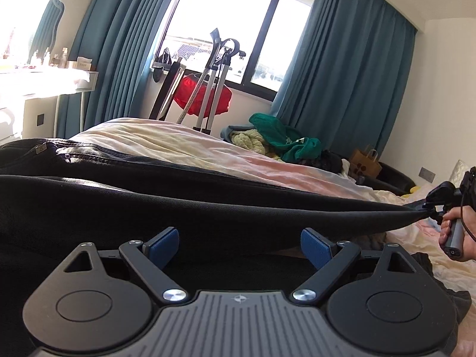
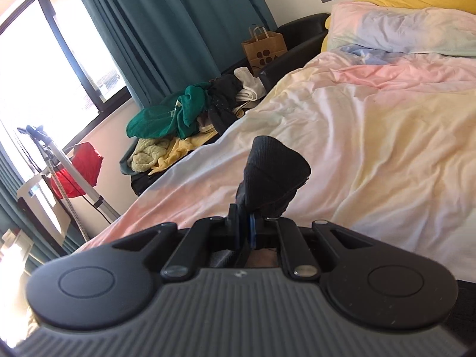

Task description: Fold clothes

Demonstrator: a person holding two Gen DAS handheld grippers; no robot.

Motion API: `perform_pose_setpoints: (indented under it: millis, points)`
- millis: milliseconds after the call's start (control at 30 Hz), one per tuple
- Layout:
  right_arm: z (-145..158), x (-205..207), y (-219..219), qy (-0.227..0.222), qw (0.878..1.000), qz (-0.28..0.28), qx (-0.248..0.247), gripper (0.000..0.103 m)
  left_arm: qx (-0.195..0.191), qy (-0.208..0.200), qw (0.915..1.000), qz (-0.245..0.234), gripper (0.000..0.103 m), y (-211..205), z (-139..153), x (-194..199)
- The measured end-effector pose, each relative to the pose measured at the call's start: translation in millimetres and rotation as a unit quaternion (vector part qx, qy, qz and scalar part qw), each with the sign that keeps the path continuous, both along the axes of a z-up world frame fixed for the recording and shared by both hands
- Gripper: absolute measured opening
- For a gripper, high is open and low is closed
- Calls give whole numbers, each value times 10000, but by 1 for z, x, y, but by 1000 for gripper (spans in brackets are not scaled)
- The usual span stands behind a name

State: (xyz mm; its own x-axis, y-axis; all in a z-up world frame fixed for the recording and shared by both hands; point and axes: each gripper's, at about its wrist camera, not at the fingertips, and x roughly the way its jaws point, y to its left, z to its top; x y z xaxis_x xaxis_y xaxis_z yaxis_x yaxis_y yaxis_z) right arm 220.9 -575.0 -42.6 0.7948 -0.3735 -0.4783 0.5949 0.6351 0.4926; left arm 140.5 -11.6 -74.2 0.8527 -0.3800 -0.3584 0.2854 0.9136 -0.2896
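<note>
A black garment point(image 1: 148, 208) with a zipper at its far left lies stretched across the bed point(image 1: 166, 139). My left gripper point(image 1: 239, 245) is open, its blue pads point(image 1: 163, 245) on either side of the cloth's near edge. My right gripper point(image 2: 245, 226) is shut on a bunched corner of the black garment point(image 2: 273, 175) and holds it above the pastel duvet point(image 2: 372, 136). It also shows in the left wrist view point(image 1: 431, 205) at the far right, pulling the cloth taut.
A pile of green, yellow and dark clothes point(image 2: 184, 119) lies beside the bed's far edge. A brown paper bag point(image 2: 263, 47) stands by a black seat. A stand with a red item point(image 1: 205, 93) is under the window. Pillows point(image 2: 401, 26) lie at the bed's head.
</note>
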Motion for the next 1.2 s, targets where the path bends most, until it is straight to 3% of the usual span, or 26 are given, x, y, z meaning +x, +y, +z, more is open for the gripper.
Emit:
perform_pose_setpoints:
  millis: [300, 367, 433, 567, 733, 833, 900, 1067, 1200]
  points:
    - [-84, -36, -17, 334, 9961, -119, 803, 10, 221, 257, 9991, 238, 91, 3, 7, -11]
    - [-86, -32, -15, 408, 9968, -14, 684, 11, 400, 228, 9986, 271, 91, -1, 6, -11]
    - [-86, -29, -6, 549, 9980, 167, 253, 13, 555, 59, 9981, 271, 91, -5, 4, -12]
    - [-90, -29, 4, 618, 9970, 361, -283, 15, 630, 88, 9977, 227, 91, -9, 3, -9]
    - [-78, -34, 8, 730, 9965, 255, -310, 24, 639, 89, 9977, 229, 91, -9, 3, -10]
    - [-63, -41, 22, 954, 9931, 243, -642, 45, 502, 30, 9985, 227, 91, -7, 4, -16]
    - [-49, -50, 38, 942, 9904, 390, -936, 69, 382, 21, 9991, 186, 91, -7, 5, -21]
    - [-12, -75, 83, 847, 9795, 816, -1635, 71, 511, -161, 9986, -3, 91, -13, 13, -42]
    - [17, -95, 124, 543, 9742, 1350, -1726, 71, 704, -227, 9972, -133, 91, -17, 19, -61]
